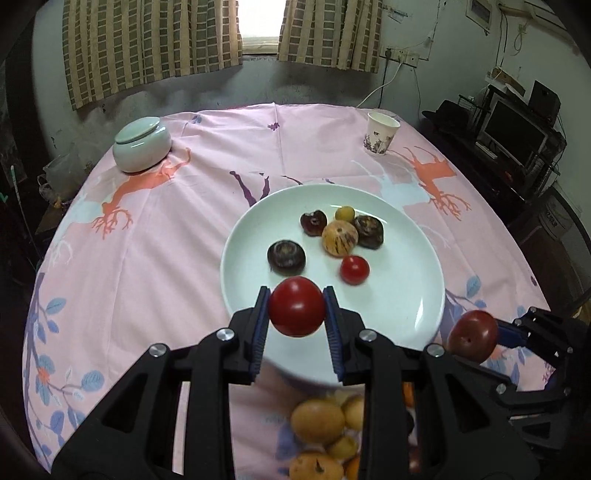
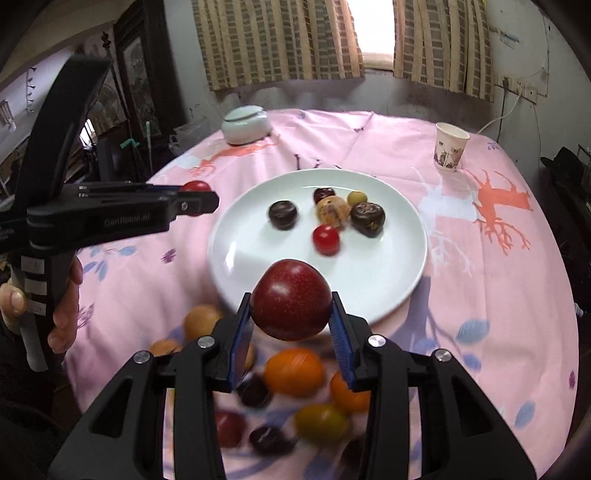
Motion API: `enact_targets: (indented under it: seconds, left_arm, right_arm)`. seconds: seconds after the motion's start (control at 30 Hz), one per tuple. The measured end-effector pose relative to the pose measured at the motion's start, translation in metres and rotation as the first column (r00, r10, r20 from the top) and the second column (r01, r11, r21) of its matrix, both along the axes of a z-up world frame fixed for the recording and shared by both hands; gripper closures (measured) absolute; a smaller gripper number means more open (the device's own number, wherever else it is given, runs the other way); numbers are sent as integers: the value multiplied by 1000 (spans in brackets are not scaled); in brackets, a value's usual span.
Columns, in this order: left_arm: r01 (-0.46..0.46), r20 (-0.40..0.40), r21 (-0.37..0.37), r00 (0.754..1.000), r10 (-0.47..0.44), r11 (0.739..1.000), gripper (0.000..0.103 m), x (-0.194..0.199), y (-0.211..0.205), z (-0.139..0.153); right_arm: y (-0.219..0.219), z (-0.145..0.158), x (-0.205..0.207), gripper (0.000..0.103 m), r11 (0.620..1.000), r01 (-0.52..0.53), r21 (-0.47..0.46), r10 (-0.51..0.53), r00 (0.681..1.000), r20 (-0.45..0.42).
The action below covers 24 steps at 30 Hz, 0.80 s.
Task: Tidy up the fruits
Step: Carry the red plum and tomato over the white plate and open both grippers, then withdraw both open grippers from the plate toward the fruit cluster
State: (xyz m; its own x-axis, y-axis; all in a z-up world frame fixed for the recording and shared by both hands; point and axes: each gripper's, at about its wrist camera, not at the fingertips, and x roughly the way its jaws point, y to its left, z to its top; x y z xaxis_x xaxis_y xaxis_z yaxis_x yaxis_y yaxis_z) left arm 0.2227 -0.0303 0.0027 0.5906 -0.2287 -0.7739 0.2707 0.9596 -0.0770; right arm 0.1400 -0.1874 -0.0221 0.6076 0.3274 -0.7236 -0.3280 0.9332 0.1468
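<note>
Left wrist view: left tongs (image 1: 297, 314) clamp a tomato (image 1: 296, 312); right tongs (image 2: 291, 314) clamp a plum (image 2: 291, 309).

Dim daylight from blown-out window (image 1: 261, 18), fisheye-warped edges, blurred foreground.

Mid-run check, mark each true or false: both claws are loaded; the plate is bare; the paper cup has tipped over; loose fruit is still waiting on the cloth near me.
1. Both claws hold fruit. True: the left claw grips a red tomato, the right claw a dark red plum.
2. The white plate is bare. False: it carries six small fruits, including a cherry tomato.
3. The paper cup has tipped over. False: it stands upright at the far right of the table.
4. Loose fruit lies on the cloth near the plate. True: an orange among others.
</note>
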Motion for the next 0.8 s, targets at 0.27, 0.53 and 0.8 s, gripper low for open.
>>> enact_targets:
  seconds: [0.27, 0.53, 0.8]
  left_arm:
    - [-65, -141, -2, 988, 64, 998, 74, 100, -13, -50]
    - [-72, -156, -12, 985, 70, 997, 73, 126, -14, -59]
    - [-66, -116, -55, 992, 59, 996, 19, 111, -8, -33]
  right_arm:
    - [-13, -43, 106, 63, 996, 77, -39, -82, 987, -141]
    - [-6, -46, 128, 60, 996, 68, -64, -76, 989, -127]
    - [2, -20, 116, 25, 983, 80, -168, -77, 997, 28]
